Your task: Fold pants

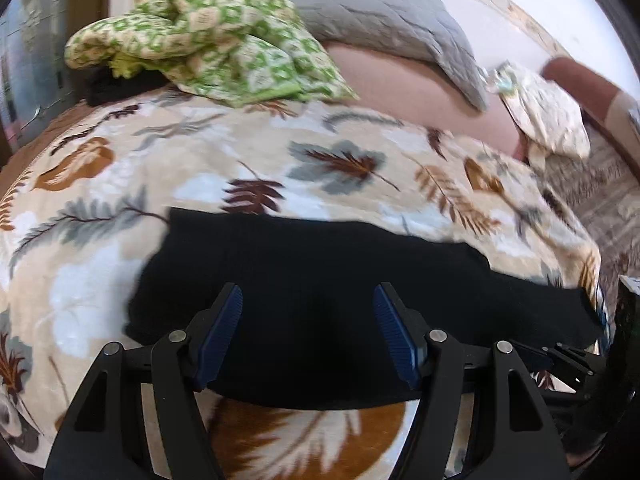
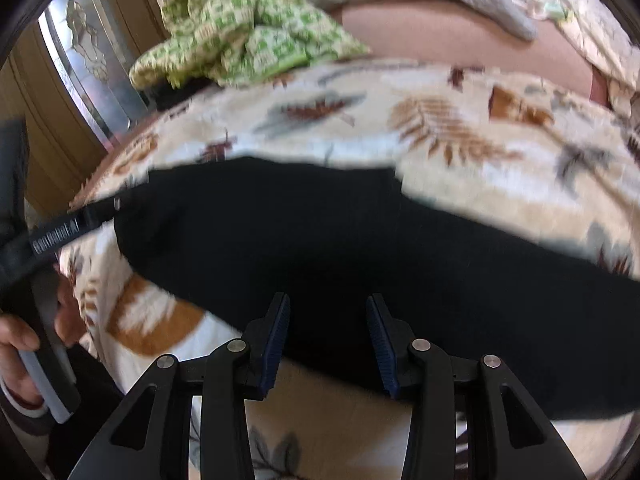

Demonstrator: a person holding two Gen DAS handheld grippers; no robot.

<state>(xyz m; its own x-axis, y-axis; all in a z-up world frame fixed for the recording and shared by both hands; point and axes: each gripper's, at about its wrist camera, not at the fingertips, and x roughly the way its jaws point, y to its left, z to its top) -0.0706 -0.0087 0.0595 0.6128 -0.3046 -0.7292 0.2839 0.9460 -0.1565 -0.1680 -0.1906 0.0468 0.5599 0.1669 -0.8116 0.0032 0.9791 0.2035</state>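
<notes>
The black pants point(image 1: 320, 300) lie flat as a long dark band across the near part of the blanket point(image 1: 200, 152), a plush cream cover printed with brown, rust and grey-blue leaves. In the right wrist view the pants point(image 2: 340, 248) run from the upper left down to the lower right edge, their cloth matte and without visible detail.

Behind the pants, at the far side of the bed, sits a crumpled quilt point(image 1: 208, 36) in a green and cream check, soft and lumpy. Beside it lies a grey quilted pillow point(image 1: 384, 20) with stitched lines, resting on a smooth pink sheet point(image 1: 420, 88). Further right is a pale floral cushion point(image 1: 556, 120). None of these touches the pants; bare blanket lies between.

The left gripper point(image 1: 308, 332) hangs above the pants with its jaws wide apart and nothing between them; the ribbed blue pads point(image 1: 224, 332) stand clear of the cloth. The right gripper point(image 2: 328, 340) also hangs over the near edge of the pants, jaws parted, narrower than the left, gripping nothing. Its blue pads point(image 2: 278, 340) are ribbed too, on black hinged arms with silver pins.

At the left of the right wrist view, a hand point(image 2: 24, 344) holds the other gripper's grey handle.
</notes>
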